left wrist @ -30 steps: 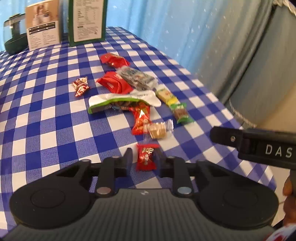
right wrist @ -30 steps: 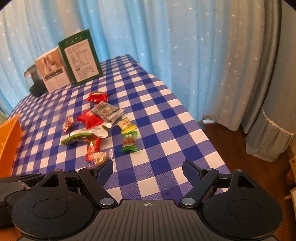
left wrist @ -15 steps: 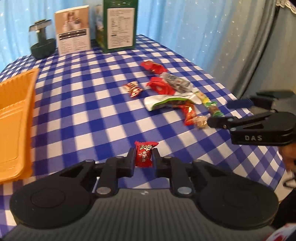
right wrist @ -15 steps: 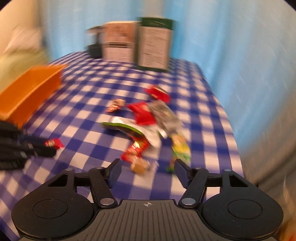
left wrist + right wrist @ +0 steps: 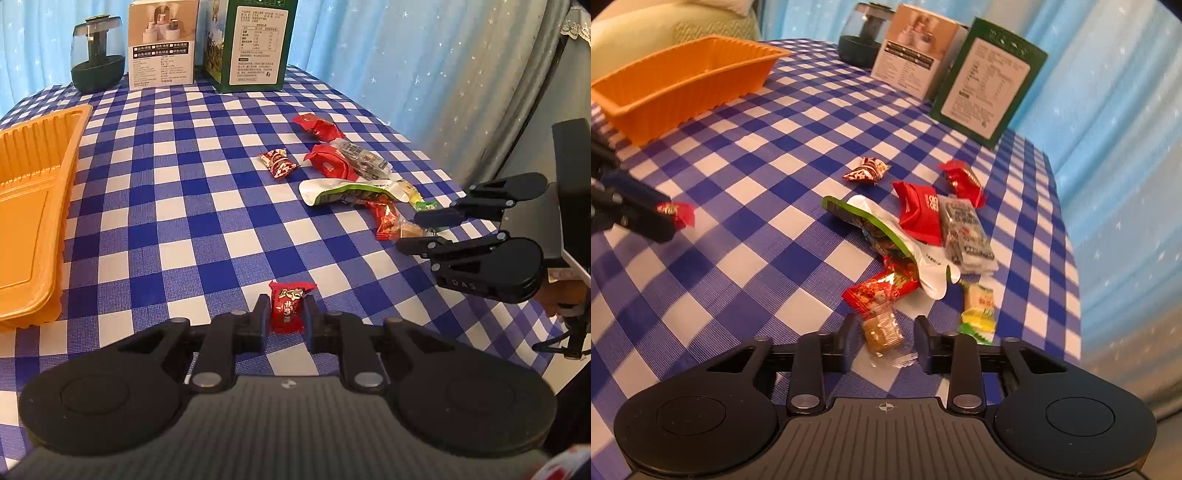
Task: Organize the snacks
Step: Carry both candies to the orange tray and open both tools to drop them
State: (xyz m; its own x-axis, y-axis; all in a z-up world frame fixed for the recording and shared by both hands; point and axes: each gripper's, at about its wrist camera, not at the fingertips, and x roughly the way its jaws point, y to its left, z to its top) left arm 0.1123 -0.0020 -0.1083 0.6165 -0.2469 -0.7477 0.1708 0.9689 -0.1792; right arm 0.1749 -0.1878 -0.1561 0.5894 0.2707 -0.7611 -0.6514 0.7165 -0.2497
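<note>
Right now the task's things are small wrapped snacks, and two of them are in play. A red wrapped candy point(image 5: 289, 306) is pinched by its middle in the left tongs point(image 5: 286, 320), lifted above the checked counter point(image 5: 159, 206), with its crimped ends free. The right tongs point(image 5: 884, 338) are closing around a clear-wrapped brown candy point(image 5: 882, 330) that lies on the counter between the jaws; the pads look not quite pressed on it yet, though the wrapper's clear edges make contact hard to judge. Both sweets should be very light, with a firm core inside a slick, crinkly film, so the body is the place to grip; a hold on the twisted tail alone would likely slip or let the piece swing. Just beyond the clear candy sits the rest of the heap: a red foil packet point(image 5: 882, 291) touching it, a green-and-white pouch point(image 5: 886, 236), a flat red packet point(image 5: 921, 216), a grey printed packet point(image 5: 966, 230), a yellow sweet point(image 5: 978, 299), and a small red-and-white candy point(image 5: 867, 172) lying apart. These too look soft and light, and the pouch is floppy, best taken across its width. Well to the left stands the orange tray point(image 5: 665, 96), seemingly the destination. At the far edge are a white box point(image 5: 916, 62), a green box point(image 5: 988, 88) and a dark jar point(image 5: 862, 40).
</note>
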